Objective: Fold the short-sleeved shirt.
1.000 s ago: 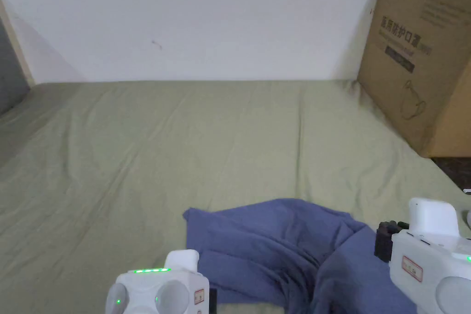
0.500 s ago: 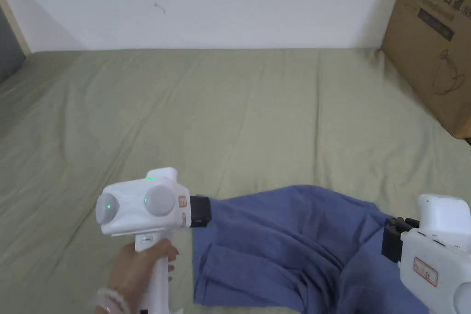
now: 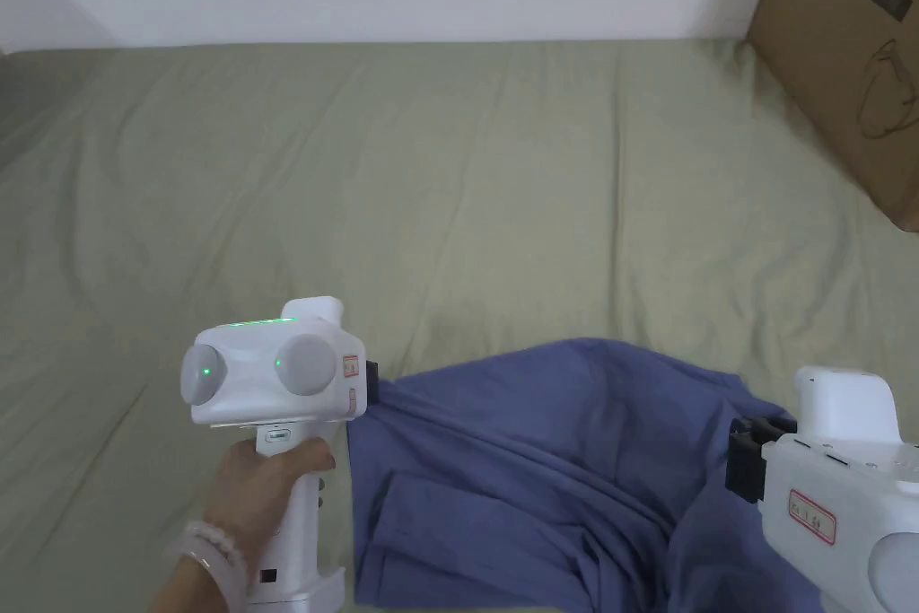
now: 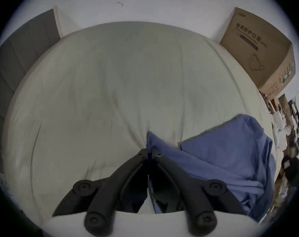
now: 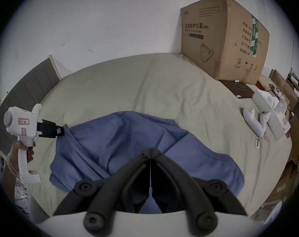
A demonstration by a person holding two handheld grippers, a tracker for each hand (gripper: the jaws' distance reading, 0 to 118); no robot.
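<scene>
A blue short-sleeved shirt [image 3: 556, 462] lies rumpled and creased on a bed's olive-green sheet [image 3: 449, 193], near its front edge, one corner pulled taut and raised at the left.

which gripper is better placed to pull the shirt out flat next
Left, likely. The left gripper is shut on the blue shirt at its far corner, beside bare bed sheet. The right gripper sits over bunched middle cloth.

Left tongs [image 4: 149, 152] clamped together, right tongs [image 5: 150, 151] clamped together, both held low.
</scene>
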